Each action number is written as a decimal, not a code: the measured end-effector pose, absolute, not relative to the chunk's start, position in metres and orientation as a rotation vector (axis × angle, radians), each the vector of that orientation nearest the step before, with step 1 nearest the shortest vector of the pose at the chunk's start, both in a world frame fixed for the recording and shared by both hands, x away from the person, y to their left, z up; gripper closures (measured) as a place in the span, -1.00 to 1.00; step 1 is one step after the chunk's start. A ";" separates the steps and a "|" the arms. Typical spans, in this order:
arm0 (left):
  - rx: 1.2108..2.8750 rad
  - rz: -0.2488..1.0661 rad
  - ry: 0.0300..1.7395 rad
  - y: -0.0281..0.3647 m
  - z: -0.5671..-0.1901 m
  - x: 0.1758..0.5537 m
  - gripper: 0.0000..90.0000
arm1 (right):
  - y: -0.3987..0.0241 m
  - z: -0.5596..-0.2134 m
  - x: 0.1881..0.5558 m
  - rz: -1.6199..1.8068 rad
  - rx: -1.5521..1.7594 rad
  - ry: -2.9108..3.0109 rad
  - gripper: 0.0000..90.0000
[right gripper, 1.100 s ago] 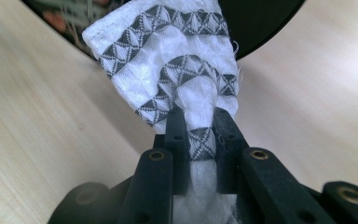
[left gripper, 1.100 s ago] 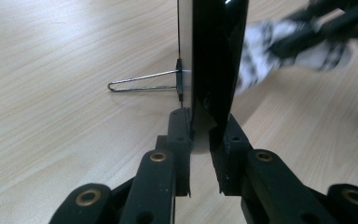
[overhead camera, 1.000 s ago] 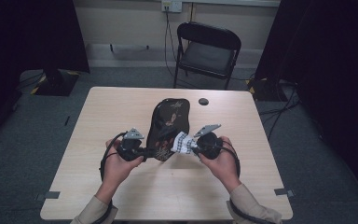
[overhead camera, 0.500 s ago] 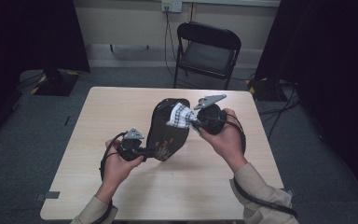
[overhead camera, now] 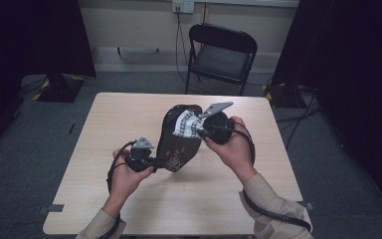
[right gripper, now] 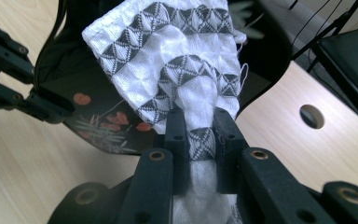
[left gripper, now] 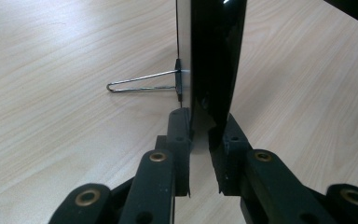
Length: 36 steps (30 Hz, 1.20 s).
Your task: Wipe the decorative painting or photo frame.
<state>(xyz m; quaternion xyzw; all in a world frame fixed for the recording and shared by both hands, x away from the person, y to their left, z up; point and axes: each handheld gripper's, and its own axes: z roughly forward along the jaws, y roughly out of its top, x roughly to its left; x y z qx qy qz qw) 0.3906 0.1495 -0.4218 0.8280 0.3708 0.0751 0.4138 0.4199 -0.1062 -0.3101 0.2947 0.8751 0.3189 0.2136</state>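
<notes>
The left claw [overhead camera: 163, 163] is clamped on the lower edge of a black lacquered tray [overhead camera: 176, 142], its jaws pinching the thin glossy rim from both sides, as the left gripper view shows close up. The tray [left gripper: 214, 60] stands tilted up on edge above the bench [overhead camera: 129, 119], held between the two hands. A bent wire clip [left gripper: 142, 81] sticks out from the tray's pale back face.

The right claw [overhead camera: 199, 130] is closed tight on a bunched white cloth [overhead camera: 186, 124], which lies against the tray's upper part. In the right gripper view the cloth [right gripper: 168, 65] is a soft woven fabric with bands of dark diamond pattern, gathered into a twist between the jaws.

The tray [right gripper: 98, 116] has a curved, lobed outline and a shiny black face painted with red flowers and pale leaves. No writing can be read on it. The bench is light wood-grain laminate, with a round hole [right gripper: 311, 116] beyond the tray.
</notes>
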 end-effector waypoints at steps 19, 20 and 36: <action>2.078 0.188 0.934 0.150 -0.422 0.391 0.75 | -0.112 -0.394 0.413 0.838 0.917 2.532 0.77; 2.078 0.188 0.935 0.150 -0.422 0.391 0.75 | -0.112 -0.398 0.412 0.832 0.919 2.536 0.77; 2.080 0.190 0.936 0.149 -0.422 0.391 0.75 | -0.111 -0.446 0.405 0.783 0.969 2.606 0.77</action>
